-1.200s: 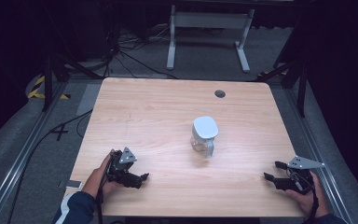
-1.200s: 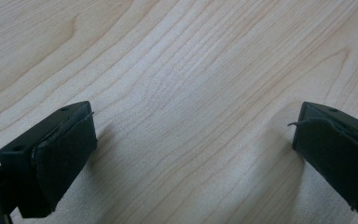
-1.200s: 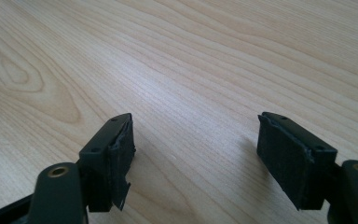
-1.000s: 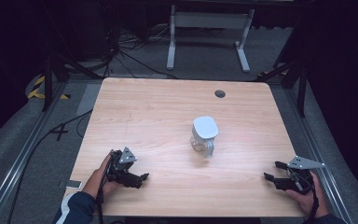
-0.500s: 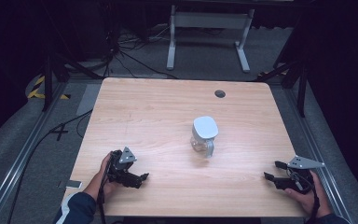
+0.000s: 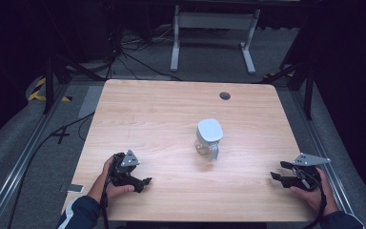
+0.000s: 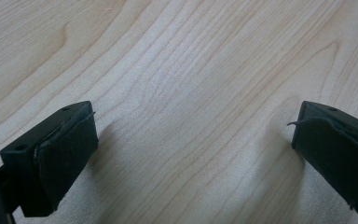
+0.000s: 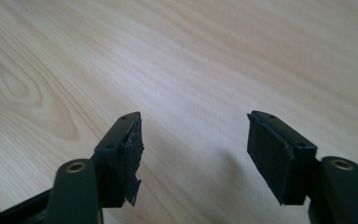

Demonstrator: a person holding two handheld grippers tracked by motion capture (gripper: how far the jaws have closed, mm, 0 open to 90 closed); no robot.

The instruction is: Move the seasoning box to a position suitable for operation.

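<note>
Wooden table [image 6: 152,114]: glass jar [image 6: 208,138] stood central, upright. Left gripper [image 6: 140,182] and right gripper [image 6: 279,177] rested apart, jaws spread, empty, apparently awaiting use.

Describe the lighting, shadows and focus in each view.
High view: the wooden table is evenly lit while the surroundings fall dark; the glass jar with its white lid looks slightly soft. Left gripper view: the left gripper has open jaws casting soft shadows on sharp wood grain. Right gripper view: the right gripper is open, with the far grain blurred.
</note>
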